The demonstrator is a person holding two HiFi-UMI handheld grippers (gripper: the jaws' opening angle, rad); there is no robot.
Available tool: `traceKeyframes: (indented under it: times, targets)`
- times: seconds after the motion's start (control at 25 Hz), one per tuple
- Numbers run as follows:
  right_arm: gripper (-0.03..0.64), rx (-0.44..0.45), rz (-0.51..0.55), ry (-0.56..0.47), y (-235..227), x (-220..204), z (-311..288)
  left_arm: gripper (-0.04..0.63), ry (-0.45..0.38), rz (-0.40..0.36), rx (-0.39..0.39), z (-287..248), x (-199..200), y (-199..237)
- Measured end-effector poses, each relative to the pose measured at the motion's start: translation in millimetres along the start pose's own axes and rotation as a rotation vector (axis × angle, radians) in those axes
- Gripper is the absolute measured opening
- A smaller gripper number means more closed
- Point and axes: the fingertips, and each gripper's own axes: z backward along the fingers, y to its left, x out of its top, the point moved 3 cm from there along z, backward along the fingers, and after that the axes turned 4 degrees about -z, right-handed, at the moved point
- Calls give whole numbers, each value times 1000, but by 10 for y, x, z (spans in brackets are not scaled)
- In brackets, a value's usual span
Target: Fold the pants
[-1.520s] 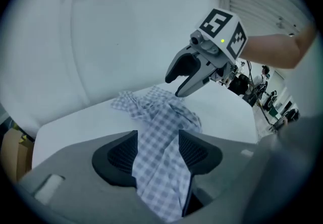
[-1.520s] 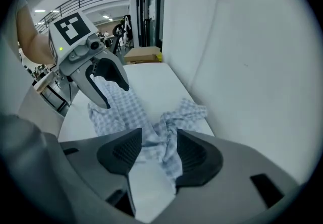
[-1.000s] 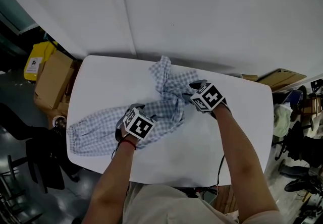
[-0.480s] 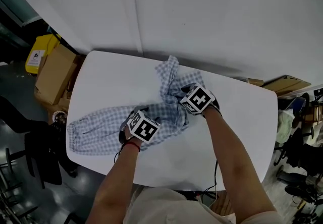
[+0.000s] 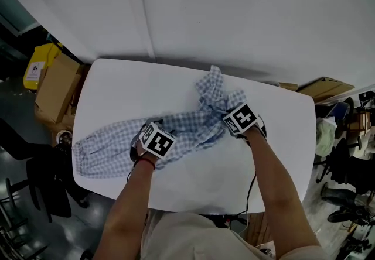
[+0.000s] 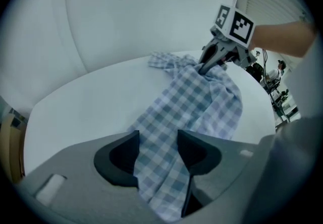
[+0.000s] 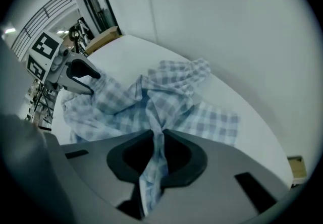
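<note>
White desk (image 5: pixel 117 89) under a pale wall (image 5: pixel 246 13) carries the checked pants (image 5: pixel 111 146), which stretch from its left edge to a bunched heap toward the back right. You reach both forearms in from the bottom of the head view, each tool pointing steeply down. Your left tool (image 6: pixel 157 153) grips a band of the cloth at mid-length. Your right tool (image 7: pixel 154 155) has just been closing and sits narrow, pinching a fold beside the heap.
</note>
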Motion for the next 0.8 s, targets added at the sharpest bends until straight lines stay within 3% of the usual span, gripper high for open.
traceKeyframes:
  times: [0.2, 0.36, 0.6, 0.8]
  targets:
    - [57, -32, -172, 22, -111, -784, 250, 244, 0, -7, 3, 2, 18, -24]
    - [57, -27, -305, -1, 67, -1233, 355, 244, 7, -20, 7, -12, 14, -13]
    - [61, -37, -420, -113, 471, -1630, 389, 244, 9, -60, -2, -13, -5, -65]
    - [197, -76, -392, -280, 408, -1555, 698, 244, -54, -88, 54, 174, 57, -43]
